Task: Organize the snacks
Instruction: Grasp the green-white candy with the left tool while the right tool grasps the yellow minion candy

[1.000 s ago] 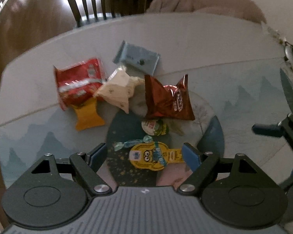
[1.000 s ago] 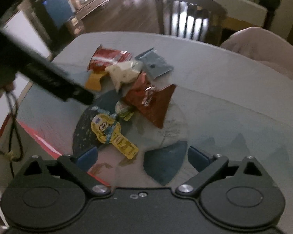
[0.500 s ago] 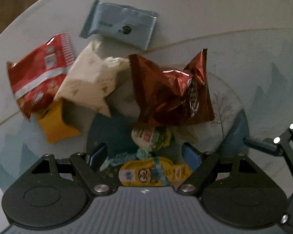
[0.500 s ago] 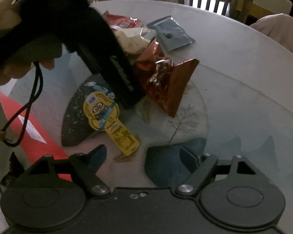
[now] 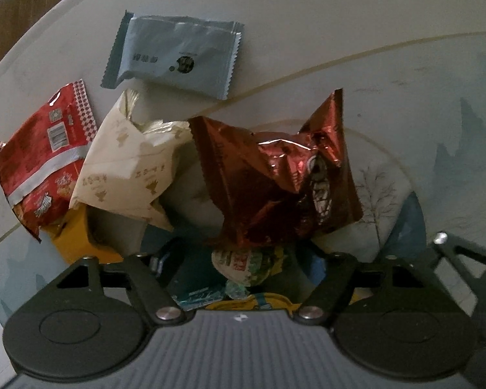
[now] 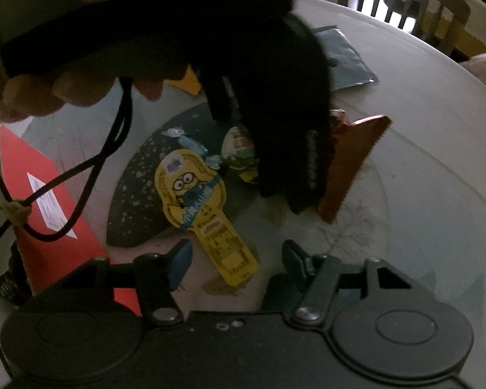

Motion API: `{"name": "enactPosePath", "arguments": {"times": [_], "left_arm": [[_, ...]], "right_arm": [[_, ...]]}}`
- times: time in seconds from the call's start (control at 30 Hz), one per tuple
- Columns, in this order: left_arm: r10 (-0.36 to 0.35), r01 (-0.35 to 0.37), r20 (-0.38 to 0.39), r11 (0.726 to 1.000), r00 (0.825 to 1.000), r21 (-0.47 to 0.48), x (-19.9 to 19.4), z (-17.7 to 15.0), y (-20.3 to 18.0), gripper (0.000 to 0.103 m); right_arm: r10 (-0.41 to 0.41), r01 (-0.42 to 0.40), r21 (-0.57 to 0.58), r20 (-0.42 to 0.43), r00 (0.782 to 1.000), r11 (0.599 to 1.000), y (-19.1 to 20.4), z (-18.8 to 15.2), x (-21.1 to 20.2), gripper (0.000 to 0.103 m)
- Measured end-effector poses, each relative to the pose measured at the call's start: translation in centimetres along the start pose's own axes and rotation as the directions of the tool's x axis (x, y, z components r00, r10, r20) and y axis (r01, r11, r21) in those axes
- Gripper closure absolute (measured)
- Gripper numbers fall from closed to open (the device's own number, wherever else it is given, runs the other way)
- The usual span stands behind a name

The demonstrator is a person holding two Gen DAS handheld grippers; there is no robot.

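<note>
On table [image 5: 307, 16], left-wrist view, read left to right: red bag [image 5: 39, 165] at 9 o'clock, over an orange pack [image 5: 71, 243]; cream bag [image 5: 126, 168] leaning on it; grey pouch [image 5: 175, 58] alone at 12; brown foil bag [image 5: 275, 181] centre, crumpled. Low at 6, a foil egg [image 5: 243, 262] sits between the fingers of the left gripper [image 5: 238, 264]; its jaws have just been closing, stand apart on either side of the egg, no pad contact visible. It points straight down, likely to take the egg first. Teal candy [image 5: 197, 295] just below. Right-wrist view: red box [image 6: 52, 214] at 9, probably the bin for sorting; yellow minion pack [image 6: 197, 201] centre, tail toward the right gripper [image 6: 233, 259], whose jaws have just been closing, apart, astride that tail, not touching as far as visible. Snacks are bunched, overlapping, so small ones at the near edge go easiest. Count: one each of red bag, orange pack, cream bag, grey pouch, brown bag, egg, minion pack, box; teal candies hard to count.
</note>
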State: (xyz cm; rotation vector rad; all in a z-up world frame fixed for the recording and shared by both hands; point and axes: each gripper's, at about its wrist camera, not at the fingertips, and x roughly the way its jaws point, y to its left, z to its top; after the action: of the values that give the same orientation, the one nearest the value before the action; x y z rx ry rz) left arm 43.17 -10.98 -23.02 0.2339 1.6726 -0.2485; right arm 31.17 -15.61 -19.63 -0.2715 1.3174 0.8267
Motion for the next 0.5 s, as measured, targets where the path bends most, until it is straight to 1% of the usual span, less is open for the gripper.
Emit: {"name": "enactPosePath", "arguments": {"times": [0.1, 0.13, 0.17, 0.2, 0.27, 0.4, 0.47, 0.5], "left_arm": [[-0.001, 0.001, 0.016, 1.000, 1.000, 0.001, -0.4, -0.1, -0.3, 0.039], [-0.001, 0.001, 0.021, 1.000, 1.000, -0.007, -0.3, -0.4, -0.3, 0.044], [-0.003, 0.003, 0.025, 1.000, 1.000, -0.015, -0.4, -0.5, 0.1, 0.049], [-0.004, 0.005, 0.031, 1.000, 1.000, -0.022, -0.4, -0.5, 0.3, 0.051], [-0.004, 0.005, 0.042, 1.000, 0.999, -0.024, -0.5, -0.8, 0.5, 0.058], [-0.006, 0.007, 0.063, 1.000, 0.998, -0.023, -0.6, -1.2, 0.6, 0.065], [-0.012, 0.014, 0.072, 0.999, 0.997, -0.034, -0.7, -1.8, 1.3, 0.068], [-0.015, 0.018, 0.075, 0.999, 0.997, -0.040, -0.7, -1.9, 1.5, 0.069]], "right_arm": [[-0.002, 0.002, -0.050, 0.001, 1.000, 0.999, 0.8, 0.6, 0.5, 0.043], [-0.001, 0.001, -0.061, 0.002, 1.000, 0.998, 1.1, 0.8, 0.7, 0.043], [0.004, -0.004, -0.069, 0.005, 1.000, 0.998, 1.3, 1.1, 0.8, 0.043], [0.012, -0.011, -0.078, 0.006, 1.000, 0.997, 1.5, 1.3, 1.0, 0.043], [0.019, -0.018, -0.114, 0.007, 1.000, 0.993, 2.2, 1.6, 1.3, 0.043], [-0.013, 0.013, -0.212, 0.003, 1.000, 0.977, 3.8, 1.6, 1.8, 0.043], [-0.049, 0.047, -0.259, 0.001, 0.999, 0.965, 4.6, 1.7, 2.0, 0.047], [-0.059, 0.058, -0.267, 0.003, 0.998, 0.962, 4.8, 1.8, 2.1, 0.054]]}}
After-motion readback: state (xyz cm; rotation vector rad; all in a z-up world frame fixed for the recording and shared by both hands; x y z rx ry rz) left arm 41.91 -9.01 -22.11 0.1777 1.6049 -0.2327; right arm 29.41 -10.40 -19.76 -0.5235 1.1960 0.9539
